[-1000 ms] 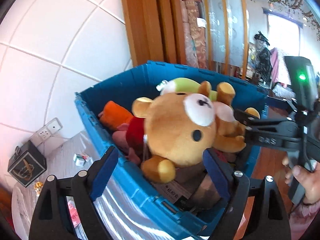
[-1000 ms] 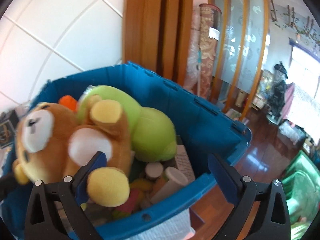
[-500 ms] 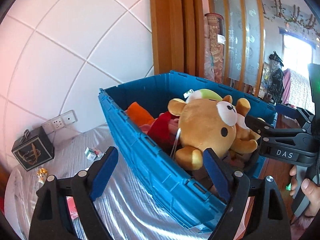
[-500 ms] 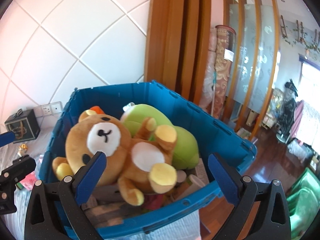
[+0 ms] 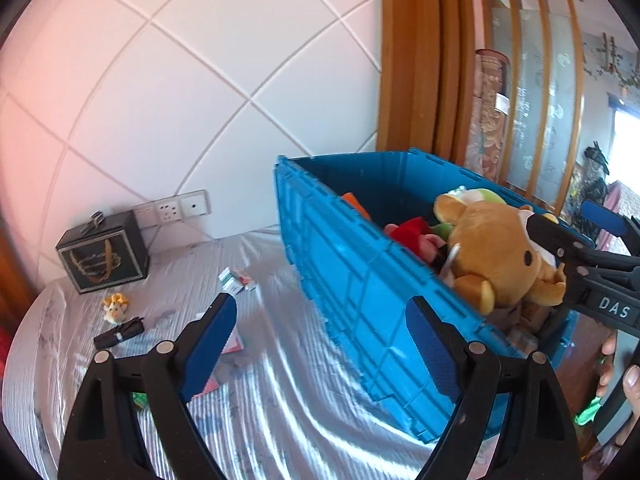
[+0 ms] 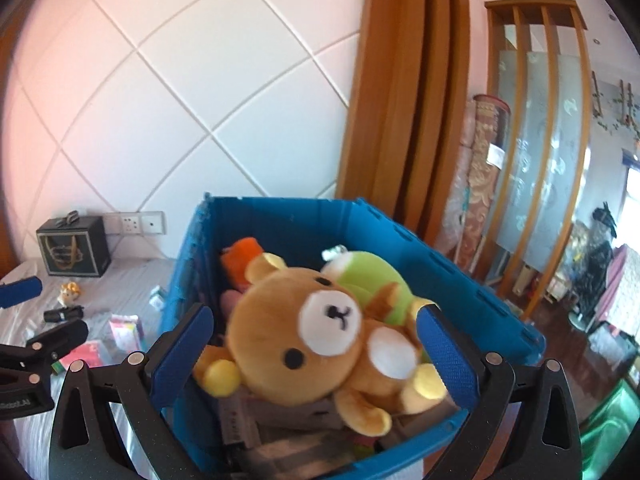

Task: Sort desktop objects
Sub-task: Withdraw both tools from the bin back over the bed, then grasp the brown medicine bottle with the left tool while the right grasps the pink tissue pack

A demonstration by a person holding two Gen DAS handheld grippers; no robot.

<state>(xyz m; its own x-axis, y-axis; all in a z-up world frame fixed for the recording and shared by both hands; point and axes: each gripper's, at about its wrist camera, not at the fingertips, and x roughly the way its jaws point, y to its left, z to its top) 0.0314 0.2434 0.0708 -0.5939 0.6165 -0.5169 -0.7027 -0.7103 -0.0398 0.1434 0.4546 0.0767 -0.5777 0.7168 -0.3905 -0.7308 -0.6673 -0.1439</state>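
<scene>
A blue crate (image 5: 352,280) stands on the cloth-covered table and is full of soft toys. On top lies a brown teddy bear (image 6: 320,340), with a green plush (image 6: 368,276) and an orange plush (image 6: 240,256) behind it. My right gripper (image 6: 316,344) is open in front of the crate, nothing between its pads; the bear lies beyond them. My left gripper (image 5: 320,328) is open and empty over the table beside the crate's left wall. A small white-green box (image 5: 232,282), a yellow figurine (image 5: 115,306), a black roll (image 5: 120,332) and a pink packet (image 6: 126,330) lie loose.
A black gift box (image 5: 104,254) sits at the back left under wall sockets (image 5: 172,210). A white tiled wall backs the table. To the right are wooden posts, a rolled carpet (image 6: 484,184) and open floor below the table edge. A person's fingers (image 5: 630,380) hold the right gripper's handle.
Both grippers have drawn back from the crate and stayed open. The left view has swung left, bringing the table's loose items into sight. The bear rests in the crate.
</scene>
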